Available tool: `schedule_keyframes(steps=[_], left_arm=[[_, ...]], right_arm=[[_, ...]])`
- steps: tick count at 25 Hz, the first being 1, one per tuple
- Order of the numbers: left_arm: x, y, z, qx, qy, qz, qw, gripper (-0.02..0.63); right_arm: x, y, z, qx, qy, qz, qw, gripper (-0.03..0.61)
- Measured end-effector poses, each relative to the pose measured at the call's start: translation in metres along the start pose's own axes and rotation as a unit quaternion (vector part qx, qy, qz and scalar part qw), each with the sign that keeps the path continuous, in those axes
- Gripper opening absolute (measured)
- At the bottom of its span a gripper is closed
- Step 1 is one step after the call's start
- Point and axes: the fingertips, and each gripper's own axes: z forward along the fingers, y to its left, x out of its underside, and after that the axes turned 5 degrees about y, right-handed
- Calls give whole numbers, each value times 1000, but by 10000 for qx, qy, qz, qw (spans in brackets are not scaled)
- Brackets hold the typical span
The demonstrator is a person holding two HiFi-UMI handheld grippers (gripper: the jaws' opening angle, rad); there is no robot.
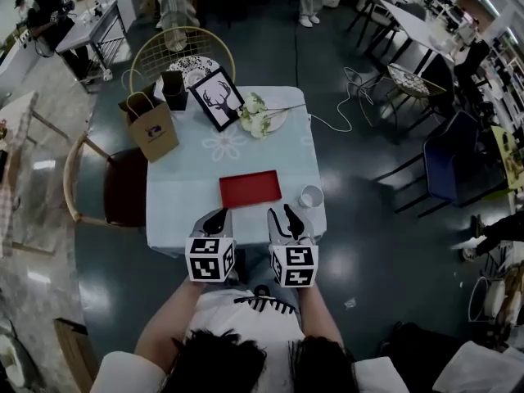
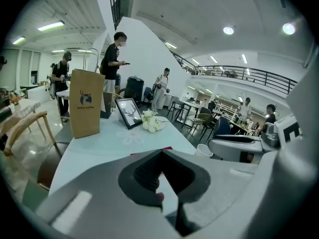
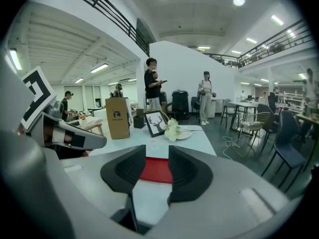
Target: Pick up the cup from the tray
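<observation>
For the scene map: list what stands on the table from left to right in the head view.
paper bag → framed deer picture → white flowers → white cup. The red tray is left out because it spans the same stretch as the picture and the flowers.

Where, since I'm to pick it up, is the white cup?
In the head view the white cup stands on the table just right of the red tray, not on it, ahead of the right gripper.
</observation>
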Motion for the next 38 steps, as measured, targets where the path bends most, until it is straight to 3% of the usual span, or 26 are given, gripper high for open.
schedule_keyframes(steps=[3, 8, 18, 38], left_arm=[[1, 1, -5, 12, -14, 0, 10000, 0], [1, 8, -15, -48, -71, -46, 10000, 0], [7, 11, -17, -19, -60, -30, 10000, 0], [9, 16, -4, -84, 59, -110, 9999, 0]], right_arm=[[0, 20, 1, -223, 168, -55, 9996, 28], [-3, 52, 4, -575, 204, -296, 9977, 26], [-2, 54, 7, -400, 312, -226, 9985, 25], [-1, 49, 19, -451, 485, -246, 9975, 25]])
